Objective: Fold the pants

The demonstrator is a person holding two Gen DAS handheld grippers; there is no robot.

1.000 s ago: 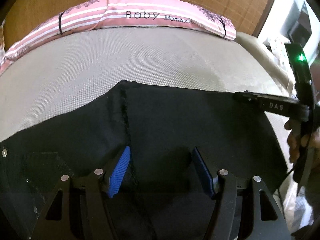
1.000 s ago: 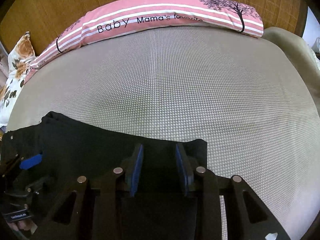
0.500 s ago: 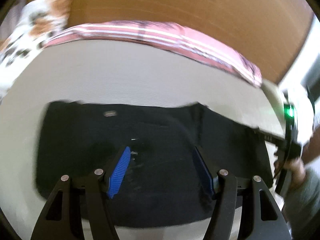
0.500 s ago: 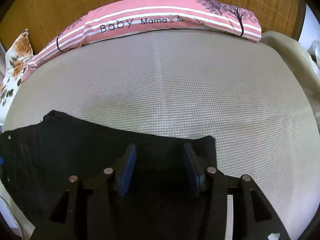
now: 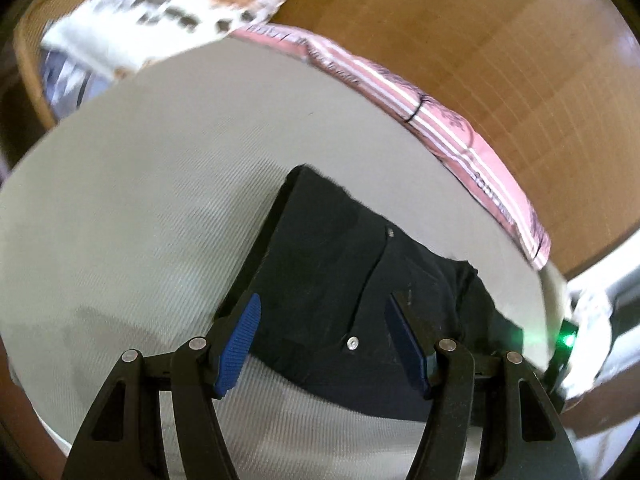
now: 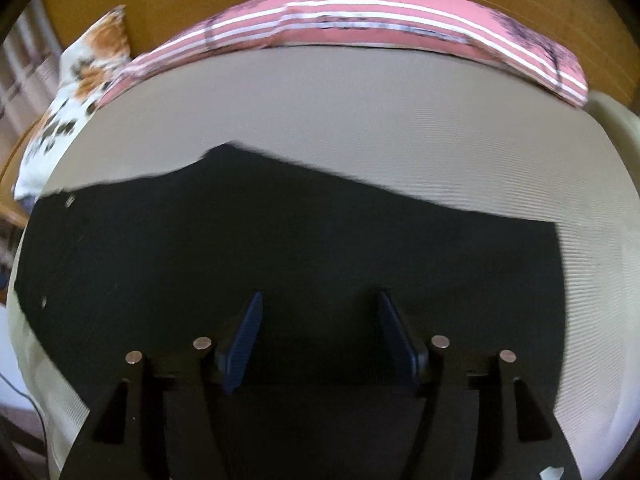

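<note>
bed: grey woven mat (image 6: 360, 120) | pants (image 6: 280, 248) folded, frame centre | pink striped pillow (image 6: 380, 16) along wooden headboard (image 5: 500, 60), top | left tongs (image 5: 324, 344) apart, empty | right tongs (image 6: 320, 340) opening, nothing gripped

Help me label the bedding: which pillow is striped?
The long pink pillow along the headboard has white stripes; the white pillow beside it bears orange blotches.

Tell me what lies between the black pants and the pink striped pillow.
Only bare grey mattress separates the pants from the pillow, clearest in the right wrist view.
</note>
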